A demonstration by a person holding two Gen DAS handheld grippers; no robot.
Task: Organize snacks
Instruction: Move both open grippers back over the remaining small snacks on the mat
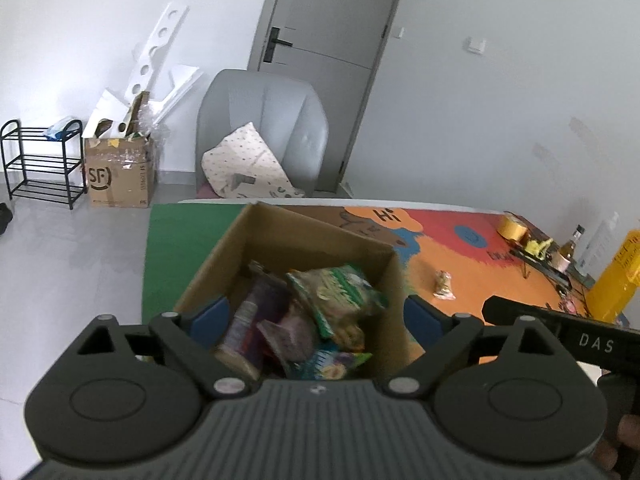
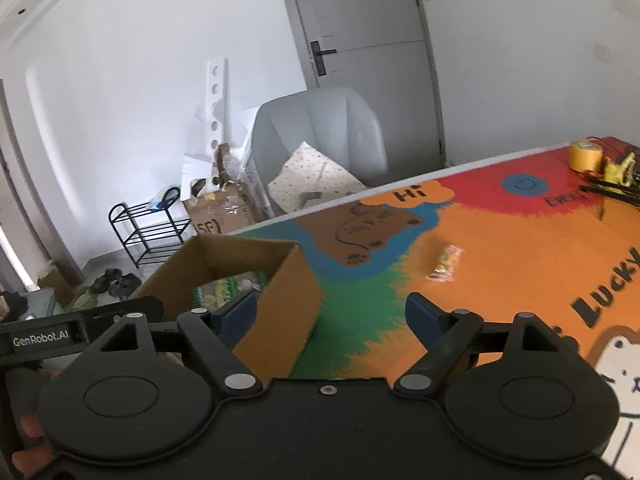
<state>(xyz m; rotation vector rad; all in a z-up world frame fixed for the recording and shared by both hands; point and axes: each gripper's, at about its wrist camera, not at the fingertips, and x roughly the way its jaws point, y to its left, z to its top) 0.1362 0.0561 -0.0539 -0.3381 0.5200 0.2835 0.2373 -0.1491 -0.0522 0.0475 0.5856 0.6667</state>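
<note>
Jaws of both grippers spread; snack packet [image 2: 445, 263] lies lengthwise toward far edge.

Both wrist views close above shared cardboard box [image 1: 280, 240] [image 2: 280, 300].

"SF" is printed in black on the side of the taped cardboard carton [image 1: 120, 178] standing on the floor by the wall. On the colourful mat [image 2: 500, 248] covering my surface, "Hi" sits in an orange cloud shape and "Lucky" runs in thick black letters at the right edge. White lettering reads "DAS" on my right tool [image 1: 592, 344] and "GenRobot.AI" on my left tool [image 2: 40, 338]. The snack packets' print is too blurred to read.
</note>
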